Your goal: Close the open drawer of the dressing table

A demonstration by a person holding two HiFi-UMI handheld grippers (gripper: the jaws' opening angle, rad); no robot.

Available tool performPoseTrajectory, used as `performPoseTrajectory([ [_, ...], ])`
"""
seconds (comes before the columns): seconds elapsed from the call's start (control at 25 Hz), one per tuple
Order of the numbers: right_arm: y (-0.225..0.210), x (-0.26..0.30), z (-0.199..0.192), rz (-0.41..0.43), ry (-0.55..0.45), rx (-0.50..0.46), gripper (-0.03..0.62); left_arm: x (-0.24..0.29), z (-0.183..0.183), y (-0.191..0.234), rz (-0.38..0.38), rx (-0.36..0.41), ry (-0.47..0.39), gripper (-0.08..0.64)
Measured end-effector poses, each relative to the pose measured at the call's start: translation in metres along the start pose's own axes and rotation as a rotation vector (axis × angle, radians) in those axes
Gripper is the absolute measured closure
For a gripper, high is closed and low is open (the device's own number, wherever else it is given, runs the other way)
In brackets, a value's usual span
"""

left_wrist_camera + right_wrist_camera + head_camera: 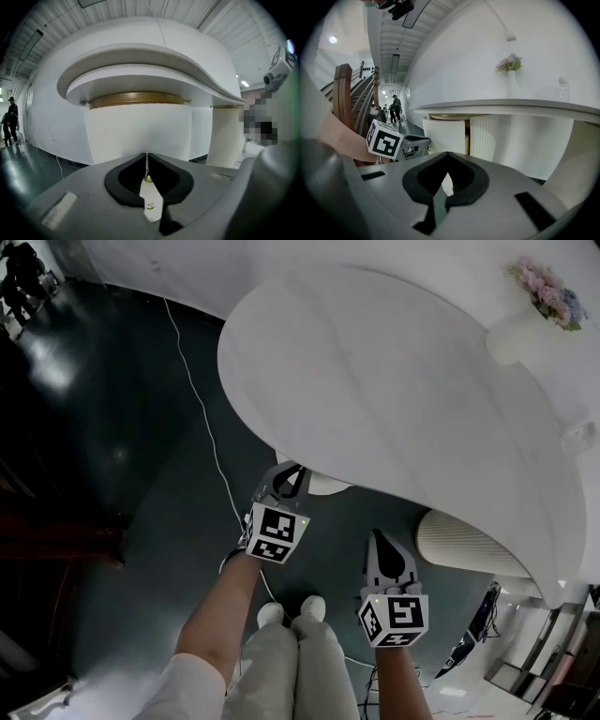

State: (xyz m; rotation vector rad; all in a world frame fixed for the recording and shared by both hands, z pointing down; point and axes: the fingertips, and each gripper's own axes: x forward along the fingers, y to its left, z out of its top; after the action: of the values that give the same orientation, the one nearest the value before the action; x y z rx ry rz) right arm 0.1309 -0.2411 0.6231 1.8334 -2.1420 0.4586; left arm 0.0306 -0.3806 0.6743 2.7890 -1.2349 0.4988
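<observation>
The drawer (138, 133), a curved white front with a brass band along its top, juts out from under the dressing table (375, 381) top. The left gripper (287, 480), jaws pressed together, sits at its face. An off-centre shove could skew and jam it. The right gripper (379, 542), likewise closed and empty, hangs apart.

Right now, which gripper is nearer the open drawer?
Left. The left gripper points at the front of the drawer, close up; the right gripper hangs farther back, off to the side.
</observation>
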Motion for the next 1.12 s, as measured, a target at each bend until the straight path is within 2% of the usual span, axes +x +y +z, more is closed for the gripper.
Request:
performPoseTrajectory([
  [0.32,-0.003,0.014,0.001,0.005,-0.023,-0.028,0.597,0.022,0.007,0.005,-0.002,0.006,-0.043,0.540],
  [0.64,-0.018,0.014,-0.007,-0.027,-0.038,-0.021,0.597,0.027,0.010,0.008,-0.003,0.004,-0.097,0.540],
  [0.88,-0.015,0.006,0.000,-0.019,-0.048,-0.012,0.597,0.023,0.013,0.002,0.008,0.007,-0.057,0.540],
  [1.12,0.000,-0.015,0.011,0.002,-0.032,0.002,0.597,-0.010,0.020,-0.006,0.003,0.005,-0.008,0.540],
])
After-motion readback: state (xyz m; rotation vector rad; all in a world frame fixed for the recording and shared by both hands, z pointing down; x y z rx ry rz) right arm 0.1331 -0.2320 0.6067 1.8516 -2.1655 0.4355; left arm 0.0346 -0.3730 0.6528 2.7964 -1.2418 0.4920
